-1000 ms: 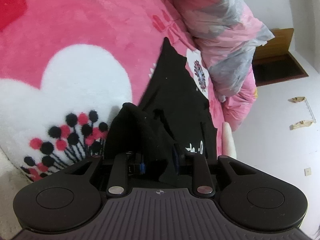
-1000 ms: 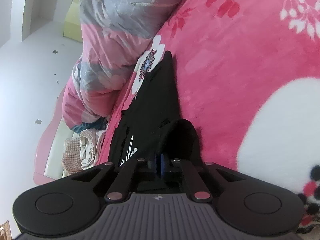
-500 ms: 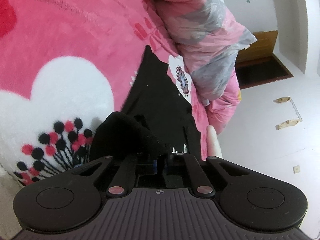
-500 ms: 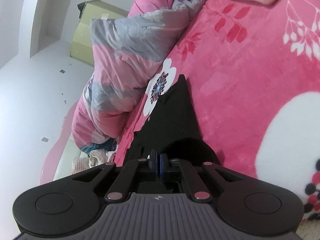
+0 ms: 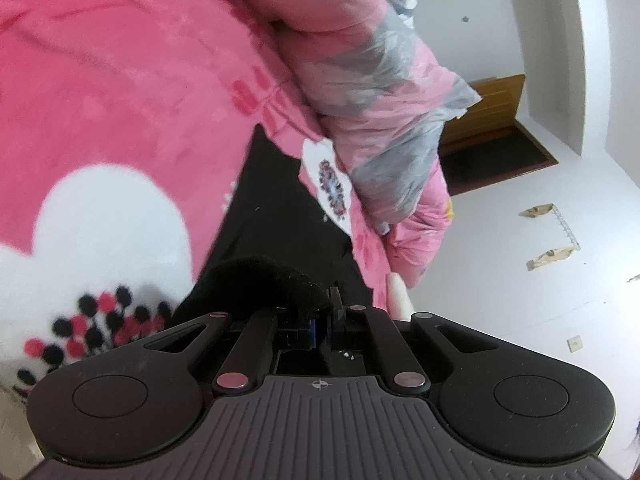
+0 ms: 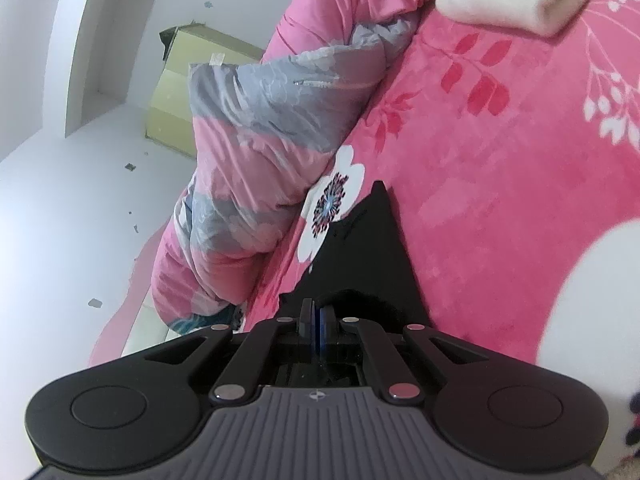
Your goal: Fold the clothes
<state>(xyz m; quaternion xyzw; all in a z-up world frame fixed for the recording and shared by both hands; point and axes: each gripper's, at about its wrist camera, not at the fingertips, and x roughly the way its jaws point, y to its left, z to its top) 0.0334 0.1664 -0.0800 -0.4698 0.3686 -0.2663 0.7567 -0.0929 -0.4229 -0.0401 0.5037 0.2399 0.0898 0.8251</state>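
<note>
Black garment (image 5: 276,216): matt knit cloth, soft, lint-flecked. Bed blanket (image 5: 120,92): pink plush fleece, fuzzy nap. Quilt (image 6: 260,136) at 11 o'clock from the garment in the right view: thin smooth woven cloth with slight sheen, crinkled. Left tool (image 5: 324,316) and right tool (image 6: 316,316): matt black plastic, ribbed grey housing, shiny metal pivot pins. Floor (image 5: 520,300): smooth, pale, glossy.

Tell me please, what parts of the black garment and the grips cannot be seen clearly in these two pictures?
- Near end of the black garment: left wrist view, hidden under the gripper body.
- Left gripper pads: bunched black cloth covers their tips, so how much fabric is pinched cannot be judged.
- Right gripper: the same, in the right wrist view.
- Garment type: too little shows.
- Dotted print on the pink blanket: blurred.
</note>
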